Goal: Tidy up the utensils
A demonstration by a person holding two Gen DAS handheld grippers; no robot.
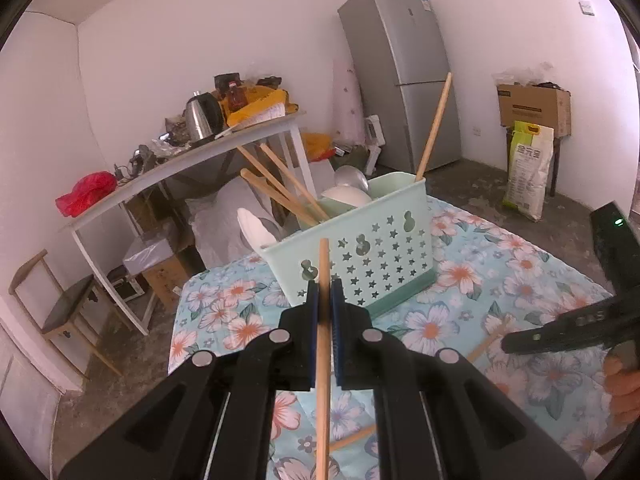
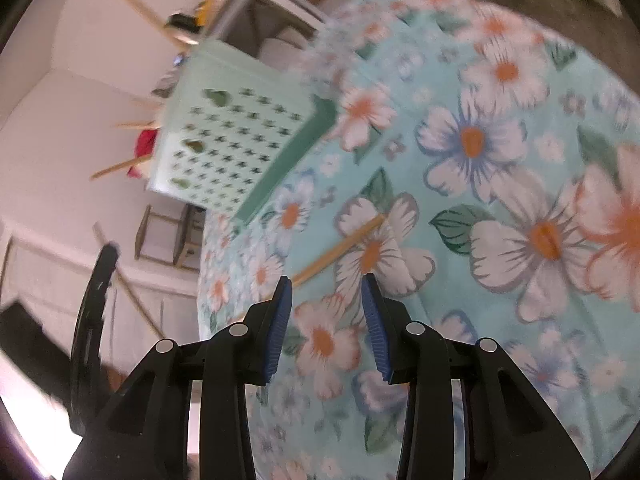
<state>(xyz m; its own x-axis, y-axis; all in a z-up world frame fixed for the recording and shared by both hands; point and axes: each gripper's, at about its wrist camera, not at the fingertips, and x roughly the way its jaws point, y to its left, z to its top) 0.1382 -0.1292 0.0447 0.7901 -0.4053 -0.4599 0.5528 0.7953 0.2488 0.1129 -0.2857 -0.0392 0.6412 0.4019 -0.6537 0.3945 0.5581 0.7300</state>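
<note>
My left gripper (image 1: 325, 292) is shut on a wooden chopstick (image 1: 323, 360), held upright above the floral tablecloth just in front of the mint green utensil basket (image 1: 360, 256). The basket holds several wooden chopsticks (image 1: 280, 188) and white spoons (image 1: 348, 196). More chopsticks lie on the cloth (image 1: 486, 340). My right gripper (image 2: 326, 284) is open and empty, hovering over a chopstick (image 2: 340, 248) lying on the cloth; the basket (image 2: 236, 136) is up to its left. The right gripper also shows at the right edge of the left wrist view (image 1: 568, 328).
The table has a blue floral cloth (image 1: 500, 280). Behind it stand a cluttered white table (image 1: 180, 160) with a kettle, a grey fridge (image 1: 404, 76), a cardboard box (image 1: 532, 108), a rice bag (image 1: 528, 172) and a small chair (image 1: 60, 312).
</note>
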